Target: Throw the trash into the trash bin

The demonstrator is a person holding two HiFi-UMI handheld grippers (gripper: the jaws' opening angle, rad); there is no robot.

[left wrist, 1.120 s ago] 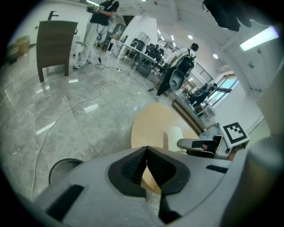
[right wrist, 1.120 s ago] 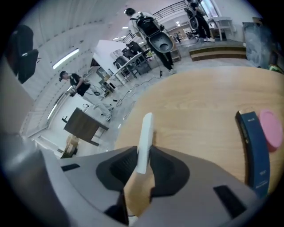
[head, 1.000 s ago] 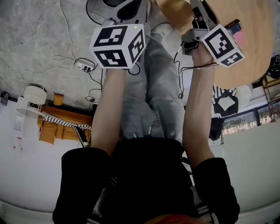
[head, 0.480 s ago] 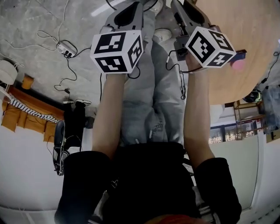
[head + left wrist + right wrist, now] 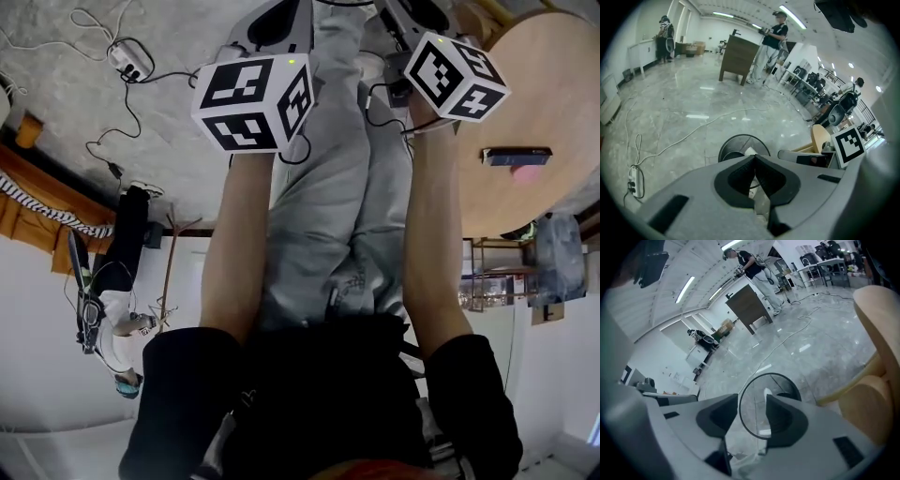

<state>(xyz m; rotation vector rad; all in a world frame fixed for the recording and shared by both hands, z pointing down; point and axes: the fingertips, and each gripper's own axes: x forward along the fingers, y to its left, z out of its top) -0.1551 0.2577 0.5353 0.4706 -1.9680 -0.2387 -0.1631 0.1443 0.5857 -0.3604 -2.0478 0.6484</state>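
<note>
The round, black-rimmed trash bin (image 5: 743, 134) is seen on the grey marble floor (image 5: 670, 108) just beyond the jaw tips in both gripper views, near the middle of each frame. In the head view it is hidden behind the grippers at the top edge. A white scrap of trash (image 5: 767, 392) is already lying inside it, beside a dark patch.

The right hand-held gripper (image 5: 751, 404) is released: its jaws have just been opening and are now set apart, with the bin's ring framed in the gap. Nothing is pressed by the pads. Only a crumpled, see-through shape is glimpsed low down near the jaw roots, and it cannot be told whether that is film or the veined floor. The gripper is judged to be tilted down over the bin so that anything let go drops within the rim.

The left hand-held gripper (image 5: 754, 158) is clenched, its tips meeting. A pale shape is seen in the slot behind the tips, but whether trash is pinched there cannot be settled. It is aimed at the same bin, presumably for a drop of its own.

The round pale wooden tabletop (image 5: 553, 94) is found at the upper right of the head view, with a dark flat object (image 5: 516, 155) and a pink object (image 5: 527, 174) lying on it.
</note>
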